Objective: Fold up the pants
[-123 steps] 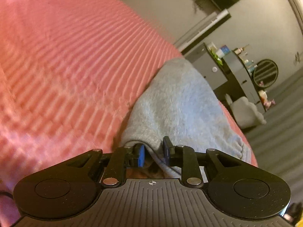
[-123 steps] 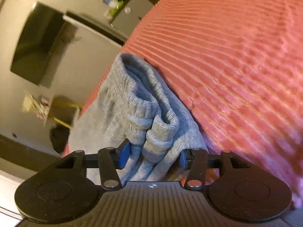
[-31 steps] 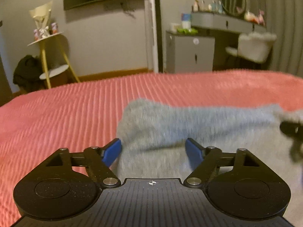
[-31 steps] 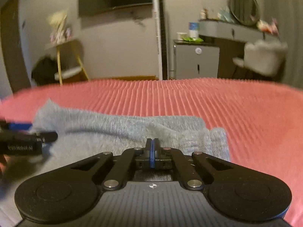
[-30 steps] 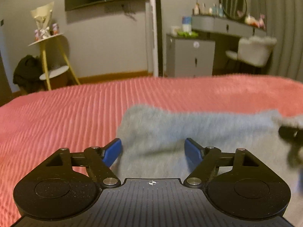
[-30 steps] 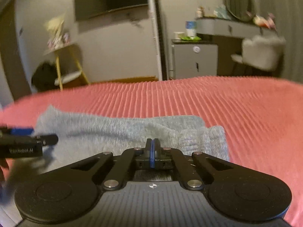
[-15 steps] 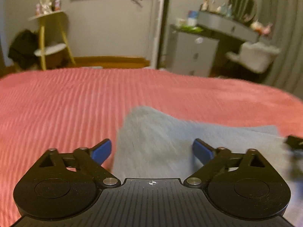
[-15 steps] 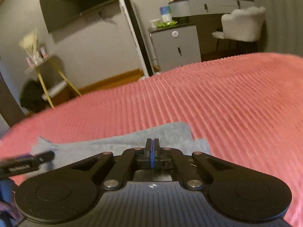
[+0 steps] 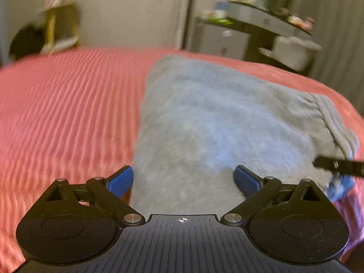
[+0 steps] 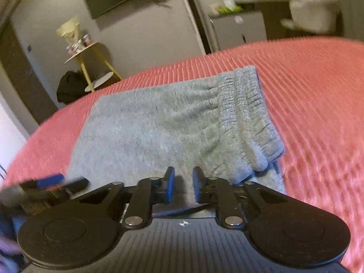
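Note:
The grey knit pants [image 9: 216,122] lie folded into a compact rectangle on the pink ribbed bedspread [image 9: 68,113]. Their ribbed cuffs [image 10: 248,118] are stacked at the right end in the right wrist view, where the pants [image 10: 159,127] fill the middle. My left gripper [image 9: 183,179] is wide open and empty, just above the near left edge of the pants. My right gripper [image 10: 183,185] is slightly open and empty, above the near edge of the pants. Each gripper shows at the edge of the other's view.
The bedspread [image 10: 318,104] spreads wide on all sides of the pants. Beyond the bed are a grey wall, a yellow side table [image 10: 86,54], a grey cabinet [image 10: 238,29] and a white chair [image 9: 293,50].
Both grippers have lifted and tilted down over the pants. My right gripper has parted its fingers a little. My left gripper stays wide open. The pants lie still.

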`<state>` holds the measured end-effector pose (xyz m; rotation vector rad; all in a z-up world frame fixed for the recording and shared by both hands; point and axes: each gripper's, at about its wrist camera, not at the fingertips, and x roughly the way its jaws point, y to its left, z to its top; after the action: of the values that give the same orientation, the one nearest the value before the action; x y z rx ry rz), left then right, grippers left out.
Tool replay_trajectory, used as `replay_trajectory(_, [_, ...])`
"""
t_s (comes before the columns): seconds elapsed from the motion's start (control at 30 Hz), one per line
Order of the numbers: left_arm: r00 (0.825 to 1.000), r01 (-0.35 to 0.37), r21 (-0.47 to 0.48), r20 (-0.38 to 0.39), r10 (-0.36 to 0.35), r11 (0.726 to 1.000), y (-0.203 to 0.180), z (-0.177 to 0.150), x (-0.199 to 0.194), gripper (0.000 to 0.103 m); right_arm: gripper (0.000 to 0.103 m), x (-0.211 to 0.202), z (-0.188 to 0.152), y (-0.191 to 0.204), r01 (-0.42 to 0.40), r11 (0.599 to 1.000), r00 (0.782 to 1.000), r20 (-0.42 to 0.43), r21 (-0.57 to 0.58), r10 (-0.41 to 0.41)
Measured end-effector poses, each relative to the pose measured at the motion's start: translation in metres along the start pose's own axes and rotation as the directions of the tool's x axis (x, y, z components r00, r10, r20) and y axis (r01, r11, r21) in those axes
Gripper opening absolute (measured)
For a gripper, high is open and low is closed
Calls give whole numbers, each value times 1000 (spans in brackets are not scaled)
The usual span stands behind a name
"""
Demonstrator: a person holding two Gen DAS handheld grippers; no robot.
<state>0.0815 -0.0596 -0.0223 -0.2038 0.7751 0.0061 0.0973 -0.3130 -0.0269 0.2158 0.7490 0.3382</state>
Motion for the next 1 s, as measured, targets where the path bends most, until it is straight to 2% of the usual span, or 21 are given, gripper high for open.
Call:
replay_trajectory(0.07, [999, 23, -65, -23, -24, 998, 9, -2, 0, 101, 11, 1, -3, -3, -6, 999, 1000, -2, 36, 6])
replay_trajectory(0.2, [999, -13, -70, -43, 10, 997, 15, -2, -12, 101, 8, -7, 3, -1, 17, 999, 1000, -15, 38, -17])
replay_trajectory(0.27, [998, -34, -77, -52, 30, 996, 18, -4, -25, 101, 6, -15, 5, -7, 15, 996, 1000, -3, 87, -15])
replay_trajectory(0.33, [995, -88, -79, -52, 84, 993, 21, -6, -37, 101, 0, -24, 4, -23, -15, 982, 1000, 9, 187, 14])
replay_trajectory(0.4, [981, -193, -43, -33, 192, 980, 23, -12, -48, 101, 0, -32, 1, -35, -35, 968, 999, 20, 247, 30])
replay_trajectory(0.47, [972, -233, -12, -19, 233, 972, 25, -21, -63, 100, 0, -37, -1, -31, -12, 975, 1000, 19, 221, 8])
replay_trajectory(0.53, [971, -236, -15, -33, 236, 972, 27, -32, -76, 100, 0, -41, -5, -16, 57, 987, 998, 7, 147, -59])
replay_trajectory(0.6, [978, -204, -39, -58, 201, 978, 25, -38, -85, 100, 44, -42, -8, -2, 120, 987, 992, -39, 106, -117])
replay_trajectory(0.63, [982, -182, -41, -66, 179, 982, 22, -39, -89, 100, 91, -41, -14, 3, 157, 983, 985, -86, 100, -148])
replay_trajectory(0.67, [985, -159, -32, -65, 157, 987, 17, -41, -95, 100, 94, -42, -19, 9, 202, 975, 974, -120, 93, -190])
replay_trajectory(0.7, [988, -143, -12, -61, 142, 990, 10, -43, -98, 100, 94, -48, -23, 15, 216, 974, 972, -107, 72, -208])
replay_trajectory(0.77, [989, -129, 28, -63, 131, 991, -2, -47, -101, 100, 99, -62, -29, 30, 185, 983, 980, -80, 9, -183])
replay_trajectory(0.87, [985, -138, 37, -102, 141, 990, -20, -56, -98, 100, 99, -78, -41, 45, 184, 981, 980, -67, -59, -188])
replay_trajectory(1.0, [977, -169, 70, -123, 177, 983, -38, -64, -106, 100, 99, -90, -49, 59, 156, 982, 982, -87, -108, -165])
